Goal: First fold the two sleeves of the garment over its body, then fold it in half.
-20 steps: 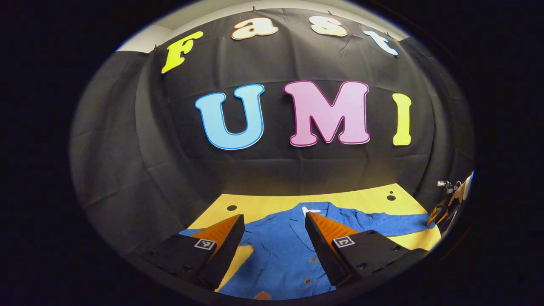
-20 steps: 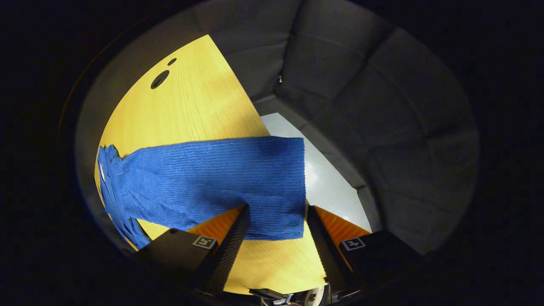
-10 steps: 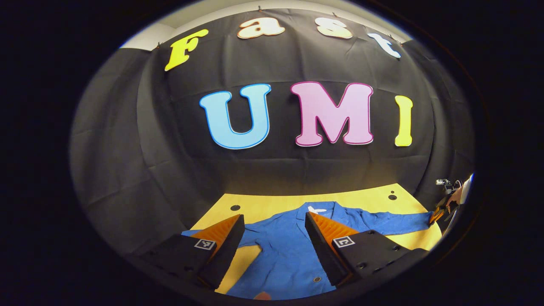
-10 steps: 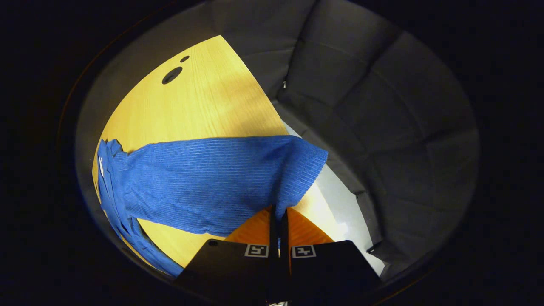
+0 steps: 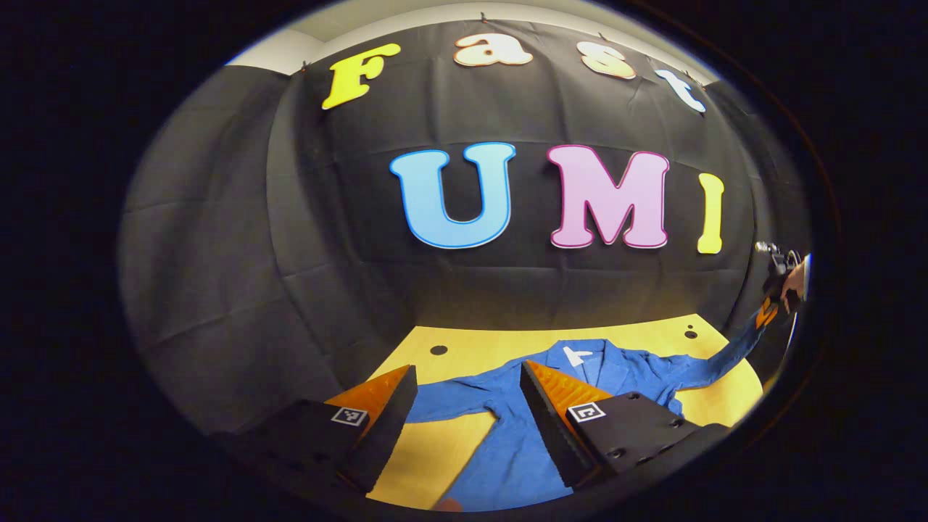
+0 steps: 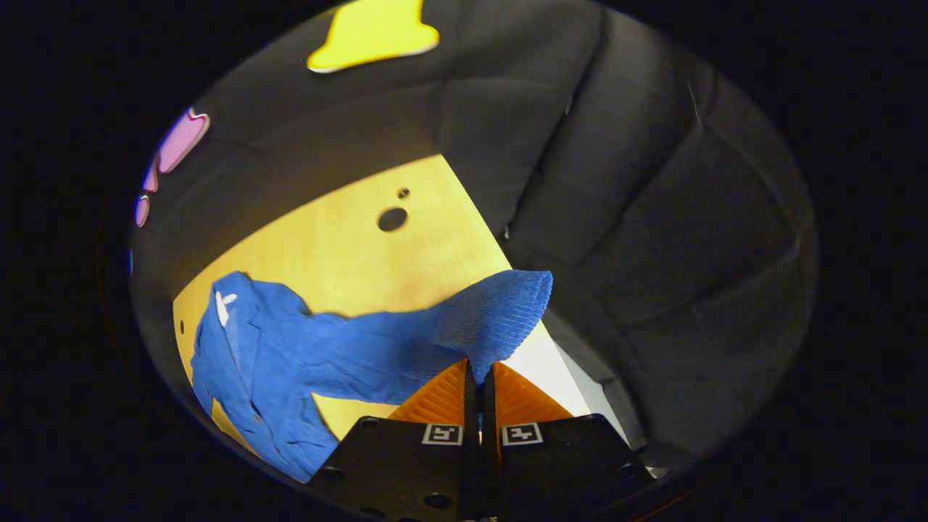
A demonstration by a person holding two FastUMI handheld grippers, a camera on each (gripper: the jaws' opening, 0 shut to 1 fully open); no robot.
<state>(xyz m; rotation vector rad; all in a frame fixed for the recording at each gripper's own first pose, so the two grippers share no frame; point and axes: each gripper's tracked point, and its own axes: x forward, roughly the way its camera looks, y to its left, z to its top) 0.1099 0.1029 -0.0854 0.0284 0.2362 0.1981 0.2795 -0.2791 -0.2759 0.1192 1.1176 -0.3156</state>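
black cloth backs the yellow table point(image 5: 464, 442), where the blue shirt point(image 5: 507, 449) lies. right gripper point(image 6: 478, 373) fingers pinch one sleeve point(image 6: 464, 326), lifted — no fold done; left gripper point(image 5: 464, 406) fingers wide, empty.

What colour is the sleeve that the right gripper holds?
Blue, with a fine ribbed texture; the sleeve shows best in the right gripper view.

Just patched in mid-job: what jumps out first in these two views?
The blue garment spread on the yellow table catches the eye first, its white neck label toward the far edge. In the right gripper view, the right tool is shut on the end of one sleeve, held up off the table. The left tool hangs open above the garment's other side, gripping nothing.
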